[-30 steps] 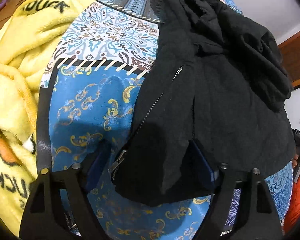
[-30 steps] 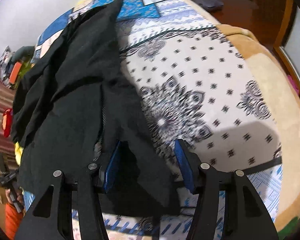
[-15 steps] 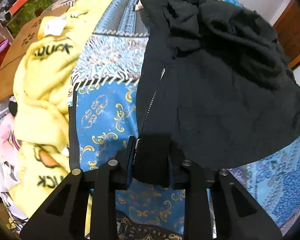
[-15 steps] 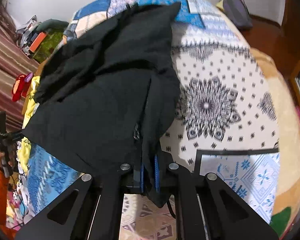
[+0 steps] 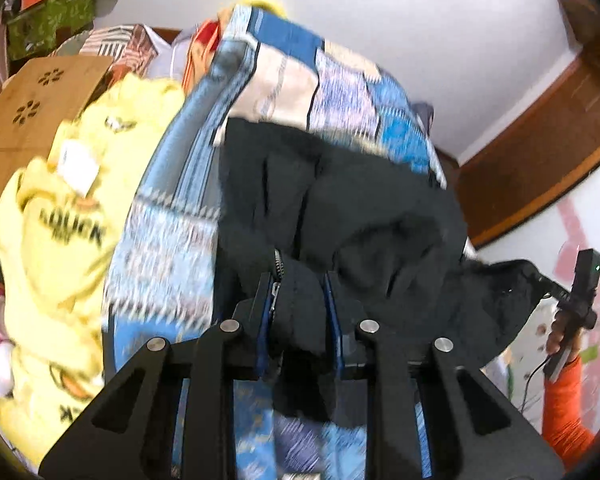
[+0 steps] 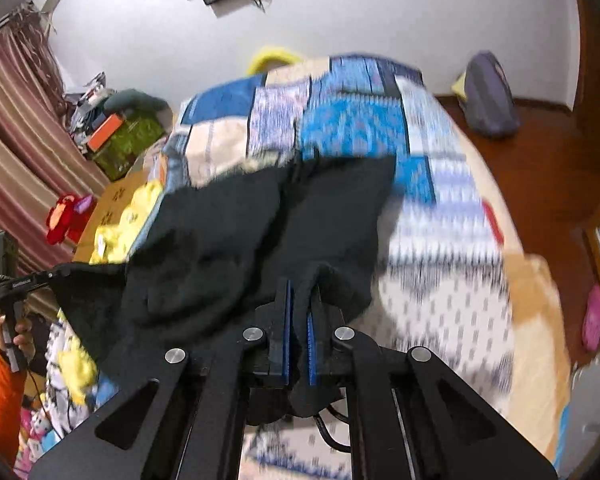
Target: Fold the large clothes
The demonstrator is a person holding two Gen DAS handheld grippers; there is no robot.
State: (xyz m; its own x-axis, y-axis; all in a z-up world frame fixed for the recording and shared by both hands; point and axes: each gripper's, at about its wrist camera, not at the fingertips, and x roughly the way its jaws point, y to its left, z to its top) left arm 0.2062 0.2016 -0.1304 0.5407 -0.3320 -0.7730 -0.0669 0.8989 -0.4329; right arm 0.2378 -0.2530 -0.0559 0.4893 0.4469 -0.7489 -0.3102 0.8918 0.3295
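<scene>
Left tongs [image 5: 298, 312] closing, pads pinching zipper edge of black zip-front fabric jacket [image 5: 360, 216]. Right tongs [image 6: 299, 332] clamped tight on opposite hem. Jacket hangs lifted over patchwork-quilted bed [image 6: 440, 240], far part near bed centre. Risk: thin pinch slips, hem drops, fold skews.

You can read black letters "DUCK" on the yellow fleece blanket [image 5: 60, 240], more letters lower on it, too blurred.
</scene>
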